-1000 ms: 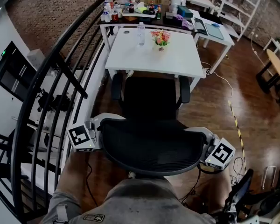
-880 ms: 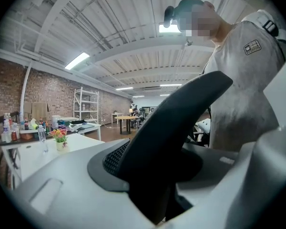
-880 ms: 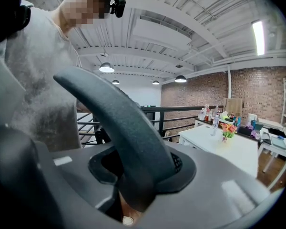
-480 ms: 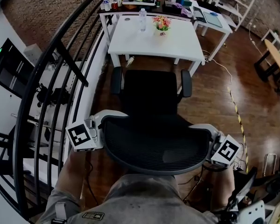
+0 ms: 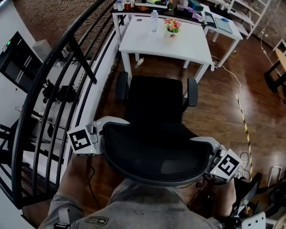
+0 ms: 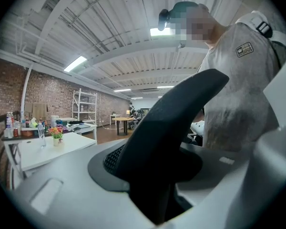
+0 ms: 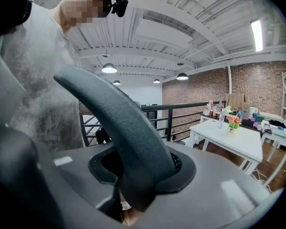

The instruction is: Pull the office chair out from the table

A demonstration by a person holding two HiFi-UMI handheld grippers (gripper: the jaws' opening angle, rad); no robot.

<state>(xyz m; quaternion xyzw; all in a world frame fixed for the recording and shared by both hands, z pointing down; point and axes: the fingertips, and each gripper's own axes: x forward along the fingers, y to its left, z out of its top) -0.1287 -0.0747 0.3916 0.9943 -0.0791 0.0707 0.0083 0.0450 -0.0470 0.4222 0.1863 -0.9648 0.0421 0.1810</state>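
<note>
Now left gripper (image 5: 103, 129), lower left, right gripper (image 5: 212, 152), lower right, each clamped on backrest (image 5: 157, 151) edge. Chair (image 5: 155, 101) mid-frame, clear of table (image 5: 148, 42) at top. Pull evenly, both sides level, mind railing (image 5: 62, 80) at left.

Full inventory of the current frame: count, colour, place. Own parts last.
office chair: one, black, centre, apart from the table
table: one, white, beyond the chair
water bottle: one, clear, on the table
flower pot: one, multicoloured, beside the bottle
side table: one, white, cluttered, behind at right
railing: one, black, left
shelving: one, white, far right
person's torso: grey shirt, bottom edge
left gripper: shut on the chair's backrest, left edge
right gripper: shut on the backrest, right edge
</note>
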